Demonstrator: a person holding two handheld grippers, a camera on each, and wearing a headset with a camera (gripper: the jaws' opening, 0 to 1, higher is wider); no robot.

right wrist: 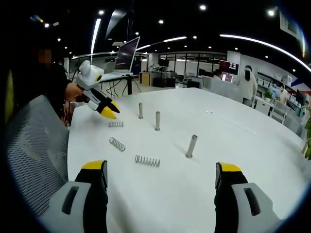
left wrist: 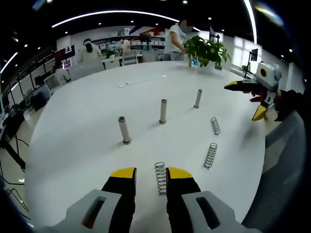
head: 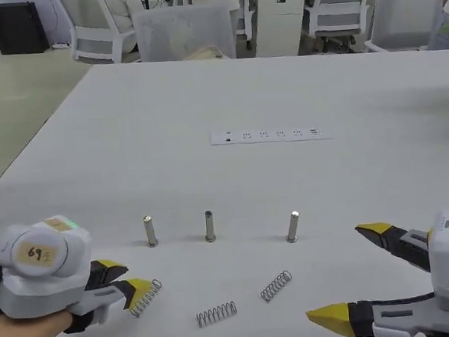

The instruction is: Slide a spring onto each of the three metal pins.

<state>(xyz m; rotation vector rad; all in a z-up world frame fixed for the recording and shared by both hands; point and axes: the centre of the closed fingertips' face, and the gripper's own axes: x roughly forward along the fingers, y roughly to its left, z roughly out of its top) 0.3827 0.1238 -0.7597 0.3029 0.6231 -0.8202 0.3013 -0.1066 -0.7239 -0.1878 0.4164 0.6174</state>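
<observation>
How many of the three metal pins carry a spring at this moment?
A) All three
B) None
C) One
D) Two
B: the left pin, middle pin and right pin stand bare, while the left spring, middle spring and right spring lie on the table in front of them.

White workbench [head: 319, 85], power strip [head: 271, 135] on it; grey mesh chairs [head: 184, 32] behind; potted plant [left wrist: 206, 48]; ceiling strip lights [left wrist: 112, 11].
</observation>
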